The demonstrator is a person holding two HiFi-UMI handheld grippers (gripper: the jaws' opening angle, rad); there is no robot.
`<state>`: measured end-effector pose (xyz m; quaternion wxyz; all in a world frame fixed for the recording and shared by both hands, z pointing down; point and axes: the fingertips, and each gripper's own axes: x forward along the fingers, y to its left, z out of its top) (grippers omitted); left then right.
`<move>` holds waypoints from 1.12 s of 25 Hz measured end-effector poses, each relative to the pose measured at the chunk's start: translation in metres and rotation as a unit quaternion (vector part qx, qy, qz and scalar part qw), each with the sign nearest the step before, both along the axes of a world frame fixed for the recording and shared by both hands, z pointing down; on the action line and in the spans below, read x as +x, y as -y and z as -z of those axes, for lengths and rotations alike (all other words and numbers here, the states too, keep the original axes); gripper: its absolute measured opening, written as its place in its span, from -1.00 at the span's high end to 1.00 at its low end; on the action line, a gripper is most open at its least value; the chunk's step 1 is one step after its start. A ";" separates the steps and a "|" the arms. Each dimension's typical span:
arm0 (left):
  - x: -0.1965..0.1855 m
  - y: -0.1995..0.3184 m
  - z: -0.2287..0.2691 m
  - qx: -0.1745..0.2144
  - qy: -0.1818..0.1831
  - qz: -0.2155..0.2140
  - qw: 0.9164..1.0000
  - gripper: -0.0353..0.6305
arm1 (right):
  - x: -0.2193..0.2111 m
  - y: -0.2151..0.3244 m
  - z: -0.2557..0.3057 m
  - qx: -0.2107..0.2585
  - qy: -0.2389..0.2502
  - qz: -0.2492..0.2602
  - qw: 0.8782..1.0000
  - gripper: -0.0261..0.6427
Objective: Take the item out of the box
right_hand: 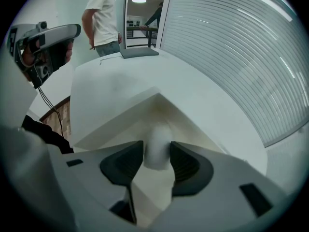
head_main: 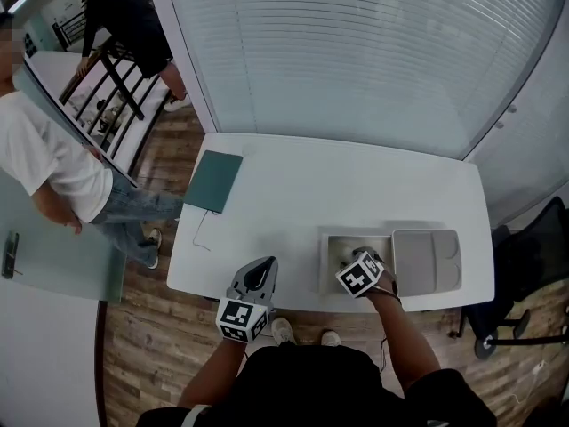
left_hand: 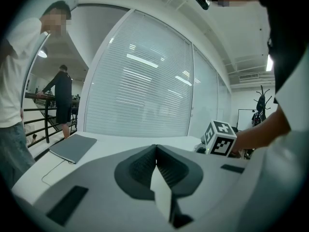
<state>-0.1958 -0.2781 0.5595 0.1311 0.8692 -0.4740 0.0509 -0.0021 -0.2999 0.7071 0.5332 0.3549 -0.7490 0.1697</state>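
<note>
An open white box (head_main: 328, 269) sits near the front edge of the white table (head_main: 302, 185), its lid (head_main: 427, 259) lying flat to the right of it. My right gripper (head_main: 350, 256) reaches down into the box. In the right gripper view its two dark pads (right_hand: 126, 162) close on a rounded white item (right_hand: 157, 144) inside the box's corner (right_hand: 116, 122). My left gripper (head_main: 263, 269) rests at the table's front edge, left of the box, shut with nothing between its pads (left_hand: 145, 166).
A teal flat case (head_main: 213, 181) with a thin cable lies at the table's far left. A person in a white shirt (head_main: 53, 163) stands left of the table, another stands by a black railing (head_main: 111, 78). A black chair (head_main: 524, 274) is at the right.
</note>
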 end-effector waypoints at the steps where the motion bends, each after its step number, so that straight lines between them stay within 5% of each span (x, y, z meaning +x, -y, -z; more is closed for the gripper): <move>1: -0.001 0.000 0.000 0.000 0.000 0.001 1.000 0.86 | 0.001 0.000 0.000 0.000 -0.003 -0.001 1.000 0.40; 19: 0.006 -0.002 -0.002 0.000 0.003 0.001 1.000 0.86 | 0.000 0.002 -0.003 0.000 -0.004 0.011 1.000 0.44; 28: 0.016 -0.008 0.002 0.002 0.009 0.004 1.000 0.86 | 0.015 0.014 0.037 0.091 0.042 -0.025 0.995 0.47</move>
